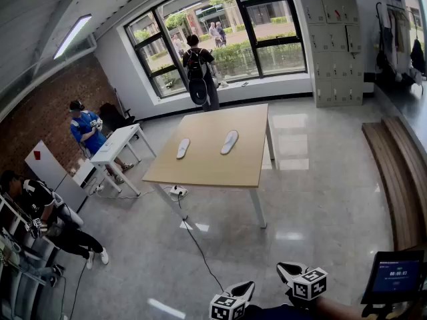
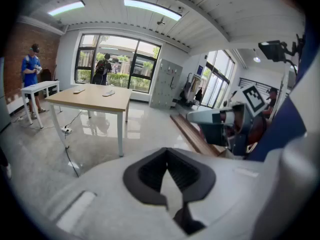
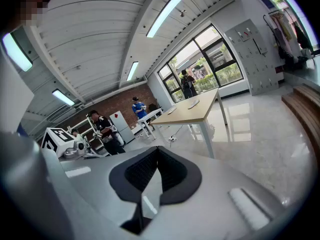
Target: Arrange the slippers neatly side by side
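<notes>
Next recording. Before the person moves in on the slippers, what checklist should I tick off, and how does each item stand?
1. Left slipper and right slipper on the table: ok.
2. Slippers side by side: not ok, well apart.
3. Left claw empty: ok, jaws together on nothing.
4. Right claw empty: ok, likewise.
5. Table within reach: not ok, far across the floor.

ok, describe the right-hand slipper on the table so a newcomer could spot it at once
Start at the wooden table in front of the big window, mid-floor. Two white slippers lie on it, apart. The right slipper, seen from the head view, sits near the table's middle; the left slipper lies nearer the edge facing the small white table.
</notes>
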`<state>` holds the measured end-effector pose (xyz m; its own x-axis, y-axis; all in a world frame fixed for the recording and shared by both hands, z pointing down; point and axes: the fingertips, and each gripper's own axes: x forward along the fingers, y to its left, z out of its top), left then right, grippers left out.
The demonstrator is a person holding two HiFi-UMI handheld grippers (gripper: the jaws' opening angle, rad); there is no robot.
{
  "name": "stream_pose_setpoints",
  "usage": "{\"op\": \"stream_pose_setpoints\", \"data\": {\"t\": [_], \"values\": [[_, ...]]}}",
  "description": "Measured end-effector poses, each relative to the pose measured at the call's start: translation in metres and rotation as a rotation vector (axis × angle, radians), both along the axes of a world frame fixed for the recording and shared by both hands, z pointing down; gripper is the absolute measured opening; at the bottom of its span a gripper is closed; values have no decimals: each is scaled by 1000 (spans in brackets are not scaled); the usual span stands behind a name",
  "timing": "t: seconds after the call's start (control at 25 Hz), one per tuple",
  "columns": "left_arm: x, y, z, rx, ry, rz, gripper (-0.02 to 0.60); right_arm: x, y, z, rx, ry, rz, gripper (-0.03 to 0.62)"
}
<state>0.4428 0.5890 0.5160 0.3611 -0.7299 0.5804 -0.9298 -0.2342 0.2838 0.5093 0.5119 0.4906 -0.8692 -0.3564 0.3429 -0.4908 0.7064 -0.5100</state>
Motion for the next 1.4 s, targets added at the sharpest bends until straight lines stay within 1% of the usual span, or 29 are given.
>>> {"op": "stream_pose_setpoints", "data": {"t": [0.12, 0.24, 0.48, 0.6, 0.76, 0.92, 1.08, 1.24, 1.4], "values": [[-3, 7, 2, -18, 14, -23, 5, 3, 1, 0, -14, -5, 14, 11], [-2, 9, 3, -30, 12, -32, 3, 6, -1, 2, -24, 2, 25, 11], [-10, -15, 21, -44, 28, -70, 3, 10, -36, 18, -16, 33, 71, 11], [-17, -25, 21, -34, 36, -74, 3, 2, -43, 21, -26, 49, 66, 11], [-34, -38, 25, -36, 55, -84, 3, -19, -53, 23, -17, 75, 39, 11], [-61, -60, 21, -38, 83, -98, 4, -48, -71, 32, -27, 92, 38, 11], [-86, -88, 18, -30, 106, -75, 5, -77, -97, 29, -6, 115, 45, 11], [-119, -113, 13, -1, 137, -77, 3, -112, -116, 26, 15, 150, 35, 11], [-159, -124, 18, 3, 181, -103, 5, -154, -129, 25, 29, 186, 5, 11]]}}
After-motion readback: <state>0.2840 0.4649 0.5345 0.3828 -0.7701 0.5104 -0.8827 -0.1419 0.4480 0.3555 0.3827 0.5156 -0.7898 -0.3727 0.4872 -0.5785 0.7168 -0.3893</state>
